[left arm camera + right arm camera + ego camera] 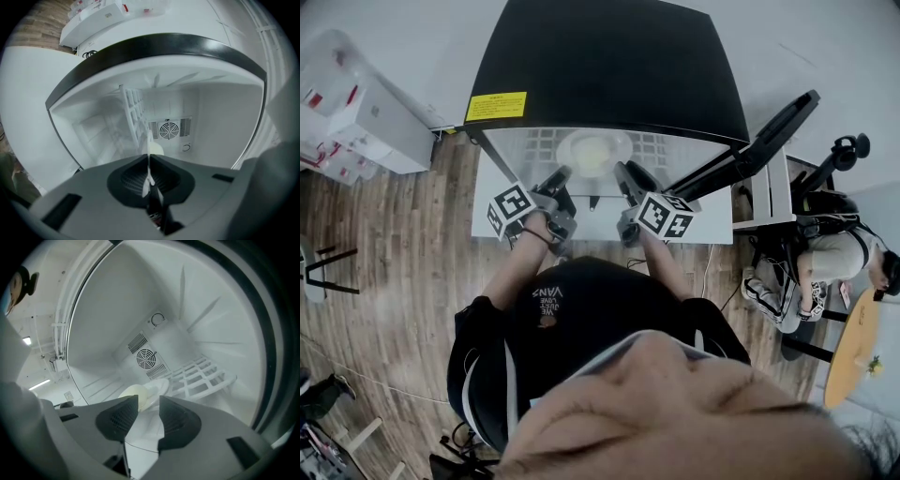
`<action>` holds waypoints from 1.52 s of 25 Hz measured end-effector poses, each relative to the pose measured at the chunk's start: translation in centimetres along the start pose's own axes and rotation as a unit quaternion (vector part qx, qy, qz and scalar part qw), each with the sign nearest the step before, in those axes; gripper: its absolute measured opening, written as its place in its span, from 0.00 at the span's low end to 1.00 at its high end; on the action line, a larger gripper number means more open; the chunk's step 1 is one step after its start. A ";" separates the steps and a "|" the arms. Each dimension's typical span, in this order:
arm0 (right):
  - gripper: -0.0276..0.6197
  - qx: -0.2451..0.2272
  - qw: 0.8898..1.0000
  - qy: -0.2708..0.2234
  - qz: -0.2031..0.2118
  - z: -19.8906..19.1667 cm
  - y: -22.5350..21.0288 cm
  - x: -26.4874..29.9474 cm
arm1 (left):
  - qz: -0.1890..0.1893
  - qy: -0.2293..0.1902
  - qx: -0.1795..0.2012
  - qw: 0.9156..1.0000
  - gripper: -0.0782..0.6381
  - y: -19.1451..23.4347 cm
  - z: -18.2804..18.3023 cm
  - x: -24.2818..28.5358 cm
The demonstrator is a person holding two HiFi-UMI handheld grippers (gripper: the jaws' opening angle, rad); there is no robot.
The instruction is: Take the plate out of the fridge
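Well, plate (161, 384) with pale lump (132, 393) inside fridge (609, 66).

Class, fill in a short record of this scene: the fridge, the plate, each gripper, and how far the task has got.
Fridge: black top, door swung open
Plate: inside, on the wire shelf, with a pale round item on it
Left gripper: fingers shut, nothing between them, facing the fridge opening
Right gripper: fingers open, aimed at the plate, not touching it
Task stage: plate not yet taken out
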State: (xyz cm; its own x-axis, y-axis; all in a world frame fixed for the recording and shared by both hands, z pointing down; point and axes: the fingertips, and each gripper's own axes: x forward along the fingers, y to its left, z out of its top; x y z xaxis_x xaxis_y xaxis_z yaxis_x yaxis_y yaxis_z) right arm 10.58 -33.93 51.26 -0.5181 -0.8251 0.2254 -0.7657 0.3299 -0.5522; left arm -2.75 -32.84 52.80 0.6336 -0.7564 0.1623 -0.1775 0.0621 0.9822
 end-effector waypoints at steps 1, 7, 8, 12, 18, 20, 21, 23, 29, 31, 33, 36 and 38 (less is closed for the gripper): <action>0.24 0.007 1.000 0.001 -0.001 -0.1 -0.1 0.0 | 0.000 0.000 -0.001 1.000 0.15 0.0 0.0 -0.1; 0.26 0.054 0.998 0.006 0.008 -0.7 -0.1 0.0 | 0.002 0.001 -0.006 1.000 0.15 0.3 -0.3 -0.4; 0.26 0.061 0.998 0.007 0.010 -0.8 -0.1 0.0 | 0.001 0.002 -0.006 1.000 0.15 0.4 -0.3 -0.5; 0.26 0.077 0.997 0.011 0.019 -1.1 -0.2 0.2 | 0.001 0.006 -0.005 1.000 0.15 0.6 -0.6 -0.5; 0.26 0.106 0.994 0.017 0.027 -1.5 0.1 0.4 | -0.001 0.008 0.000 1.000 0.15 0.6 -0.7 -0.7; 0.25 0.108 0.994 0.019 0.030 -1.5 0.2 0.4 | -0.001 0.009 0.005 1.000 0.15 0.5 -0.7 -0.7; 0.23 0.106 0.994 0.020 0.031 -1.5 0.3 0.4 | -0.001 0.009 0.007 1.000 0.15 0.5 -0.7 -0.7; 0.22 0.101 0.994 0.019 0.031 -1.4 0.4 0.4 | -0.001 0.010 0.012 1.000 0.15 0.4 -0.7 -0.7; 0.21 0.093 0.995 0.022 0.026 -1.5 0.5 0.2 | 0.001 0.011 0.020 1.000 0.15 0.4 -0.8 -0.8; 0.21 0.090 0.995 0.023 0.025 -1.5 0.5 0.2 | 0.002 0.012 0.021 1.000 0.15 0.4 -0.8 -0.8; 0.21 0.090 0.995 0.023 0.024 -1.5 0.5 0.1 | 0.001 0.013 0.024 1.000 0.15 0.3 -0.8 -0.9; 0.21 0.092 0.995 0.023 0.021 -1.7 0.5 0.0 | 0.000 0.016 0.030 0.999 0.15 0.3 -0.9 -0.8; 0.21 0.091 0.995 0.022 0.019 -1.7 0.4 -0.1 | -0.002 0.017 0.033 0.999 0.15 0.2 -1.0 -0.8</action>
State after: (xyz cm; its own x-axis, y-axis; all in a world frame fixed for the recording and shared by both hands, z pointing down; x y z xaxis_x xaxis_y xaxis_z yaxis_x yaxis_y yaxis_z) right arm 9.67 -32.89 52.35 -0.5652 -0.7910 0.2342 -0.6653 0.2693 -0.6963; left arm -2.59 -31.56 52.98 0.6591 -0.7341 0.1632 -0.2236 0.0160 0.9746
